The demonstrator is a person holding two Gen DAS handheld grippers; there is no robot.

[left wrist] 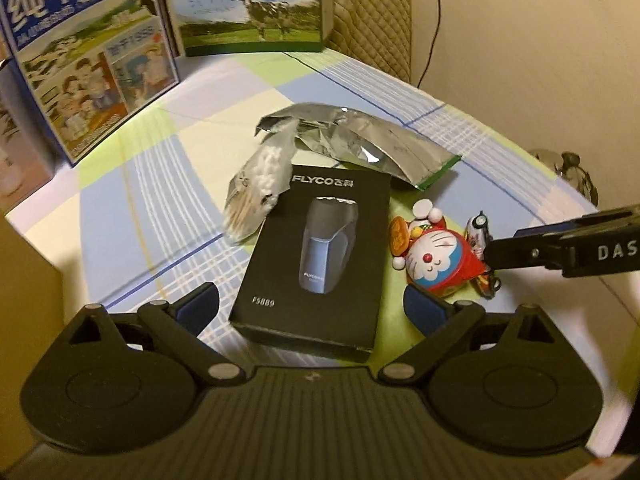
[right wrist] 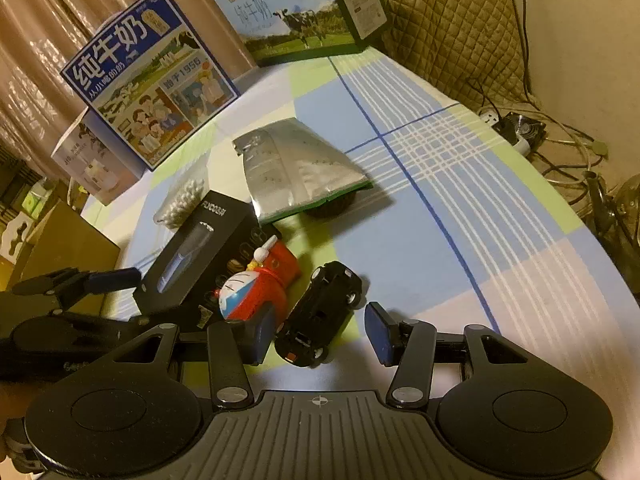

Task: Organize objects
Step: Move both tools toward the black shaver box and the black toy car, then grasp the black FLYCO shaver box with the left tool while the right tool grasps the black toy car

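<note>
my right gripper (right wrist: 320,330) is spread around the toy car (right wrist: 320,316), its long axis running away between the fingers.

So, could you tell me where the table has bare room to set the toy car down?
Bare cloth lies right of the toy car, toward the table edge, and between the foil bag and milk cartons. It is crowded around the shaver box and Doraemon figure.

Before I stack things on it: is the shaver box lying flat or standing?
Lying flat: the FLYCO shaver box rests on its back on the tablecloth, printed front up.
</note>
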